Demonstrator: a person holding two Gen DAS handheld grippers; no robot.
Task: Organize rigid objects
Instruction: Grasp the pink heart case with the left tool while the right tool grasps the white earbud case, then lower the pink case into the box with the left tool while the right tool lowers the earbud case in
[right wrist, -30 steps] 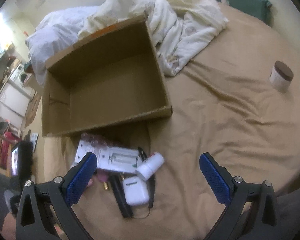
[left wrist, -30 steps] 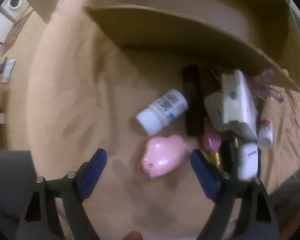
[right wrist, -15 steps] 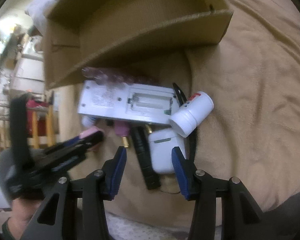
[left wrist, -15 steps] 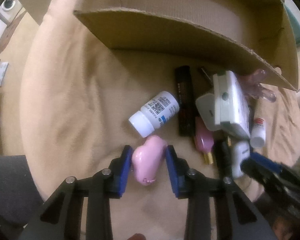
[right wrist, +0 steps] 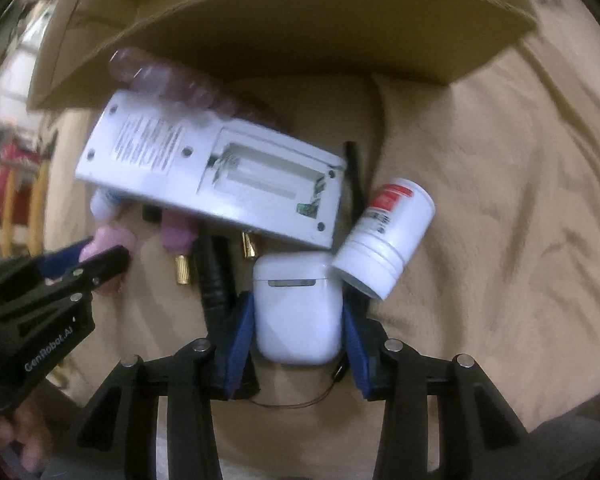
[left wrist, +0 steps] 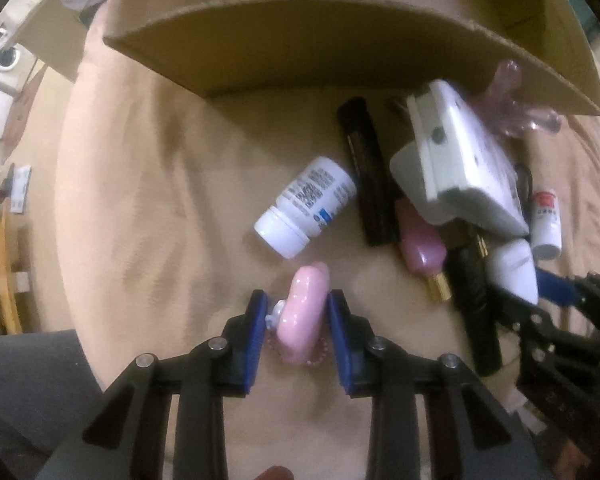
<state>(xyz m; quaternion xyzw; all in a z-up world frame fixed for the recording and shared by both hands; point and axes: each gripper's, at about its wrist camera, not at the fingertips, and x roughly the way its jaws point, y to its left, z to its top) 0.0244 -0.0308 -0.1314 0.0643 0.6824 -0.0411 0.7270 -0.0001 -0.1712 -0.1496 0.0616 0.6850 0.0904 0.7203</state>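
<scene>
Left gripper closing on pink brush, right gripper closing around white earbud case, both on tan blanket before cardboard box.

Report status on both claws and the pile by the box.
Left claw closing on pink brush. Right claw closing around white earbud case. Cardboard box open behind pile. Small white bottle leans at case's corner.
</scene>
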